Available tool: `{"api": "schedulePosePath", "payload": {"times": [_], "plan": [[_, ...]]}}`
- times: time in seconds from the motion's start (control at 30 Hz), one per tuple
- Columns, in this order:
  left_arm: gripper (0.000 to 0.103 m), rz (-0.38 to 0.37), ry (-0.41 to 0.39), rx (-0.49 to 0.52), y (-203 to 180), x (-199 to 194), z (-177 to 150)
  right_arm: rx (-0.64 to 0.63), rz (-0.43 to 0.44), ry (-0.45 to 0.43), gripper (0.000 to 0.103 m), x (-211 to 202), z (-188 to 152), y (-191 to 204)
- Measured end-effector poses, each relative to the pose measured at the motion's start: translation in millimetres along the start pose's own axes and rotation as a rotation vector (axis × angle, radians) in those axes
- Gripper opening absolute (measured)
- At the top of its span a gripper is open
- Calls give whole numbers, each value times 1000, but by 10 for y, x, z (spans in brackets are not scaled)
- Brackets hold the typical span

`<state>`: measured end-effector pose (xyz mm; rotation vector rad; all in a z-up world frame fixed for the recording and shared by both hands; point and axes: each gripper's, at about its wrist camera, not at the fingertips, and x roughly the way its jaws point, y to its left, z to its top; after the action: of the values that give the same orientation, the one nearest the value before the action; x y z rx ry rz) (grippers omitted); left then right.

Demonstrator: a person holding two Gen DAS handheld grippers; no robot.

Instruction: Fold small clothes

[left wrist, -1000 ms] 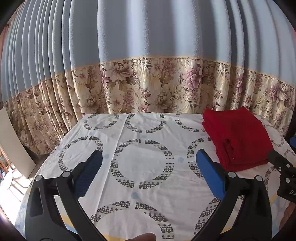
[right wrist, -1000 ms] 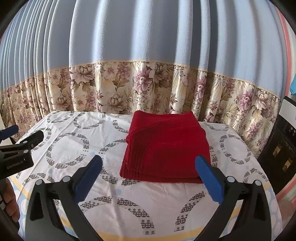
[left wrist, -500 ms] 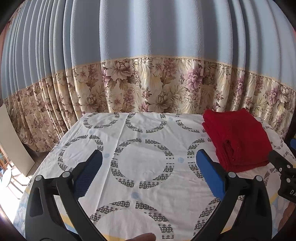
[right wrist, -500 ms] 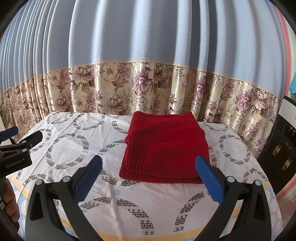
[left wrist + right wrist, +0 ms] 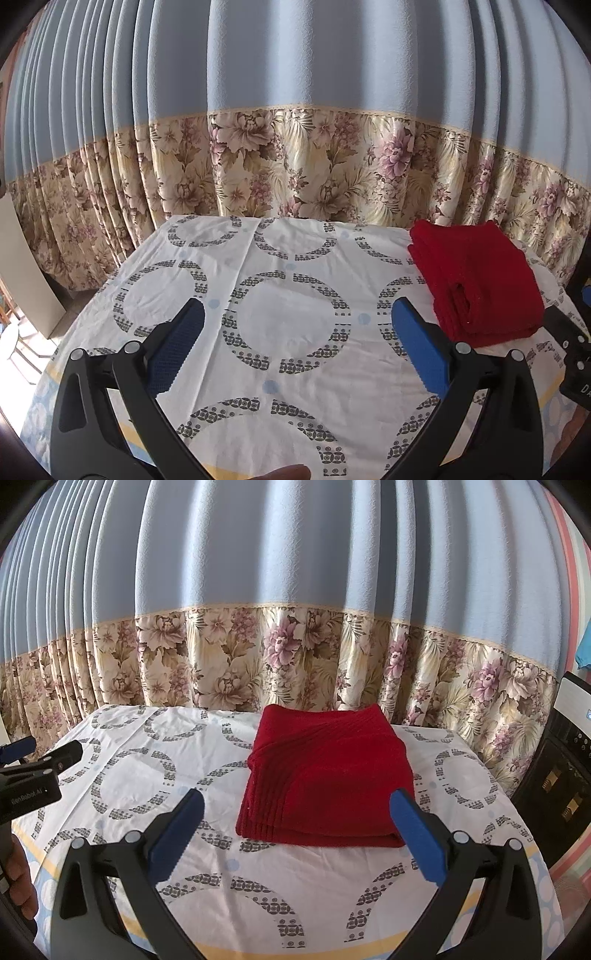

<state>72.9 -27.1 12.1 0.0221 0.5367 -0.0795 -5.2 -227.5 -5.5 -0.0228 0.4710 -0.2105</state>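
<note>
I am holding both my left gripper (image 5: 295, 343) and right gripper (image 5: 295, 827) spread wide, gripping nothing, near the folded red cloth (image 5: 327, 775).

My left gripper (image 5: 295, 325) has black plastic arms with round silver rivets and ribbed blue pads (image 5: 417, 350) on the fingers. My right gripper (image 5: 295, 812) looks the same; its side shows white letters, only partly readable, in the left view
</note>
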Motion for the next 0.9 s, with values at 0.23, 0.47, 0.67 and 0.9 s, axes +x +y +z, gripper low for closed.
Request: {"api": "schedulePosePath", "payload": {"times": [0.23,0.47,0.67,0.9], "plan": [[100,26,-9,10,-17,6,-10,-2,-2,-6,101,-5,3,-1],[100,14,2,23,-40,27,-18,-2,0,-2,101,1,4,-6],[100,3,6,14,-31,22,-13,-7,-3,0,101,7,5,-5],[100,-2,9,10,-24,15,-8,-10,-4,-2,101,13,6,-7]]}}
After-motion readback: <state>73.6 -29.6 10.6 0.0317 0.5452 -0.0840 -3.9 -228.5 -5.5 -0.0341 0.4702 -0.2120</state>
